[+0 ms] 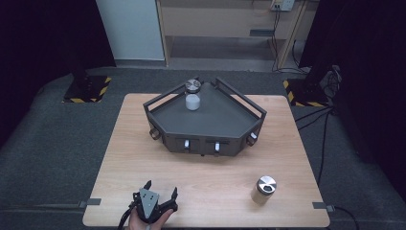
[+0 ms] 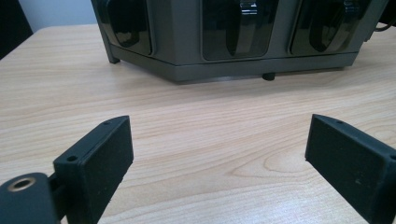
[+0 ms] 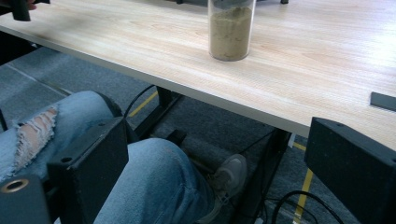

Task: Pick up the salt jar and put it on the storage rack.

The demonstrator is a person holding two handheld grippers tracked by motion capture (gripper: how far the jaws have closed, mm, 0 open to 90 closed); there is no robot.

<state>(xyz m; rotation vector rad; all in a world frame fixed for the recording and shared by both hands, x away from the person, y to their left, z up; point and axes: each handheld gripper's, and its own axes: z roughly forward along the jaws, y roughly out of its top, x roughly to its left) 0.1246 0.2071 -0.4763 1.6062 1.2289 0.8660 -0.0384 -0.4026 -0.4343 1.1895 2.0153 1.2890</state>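
My left gripper [image 1: 161, 189] rests near the table's front edge, held in a hand, jaws wide open with bare wood between them [image 2: 219, 149]. It faces the dark grey corner rack [image 1: 206, 120], whose front panels fill the top of the left gripper view [image 2: 233, 37]. On the rack's shelf stand a white jar [image 1: 192, 101] and a jar with a metal lid [image 1: 193, 86] behind it. A glass jar of tan powder [image 1: 264, 190] with a silver lid stands at the front right of the table. My right gripper [image 3: 217, 154] is open below the table edge, above the person's knees, looking up at that jar [image 3: 230, 30].
The wooden table [image 1: 143, 158] has grey clips at its front corners [image 1: 94, 201]. Under the table are the person's jeans-clad legs [image 3: 154, 186], a shoe [image 3: 231, 175], table legs and cables. Black curtains and stands flank the far side.
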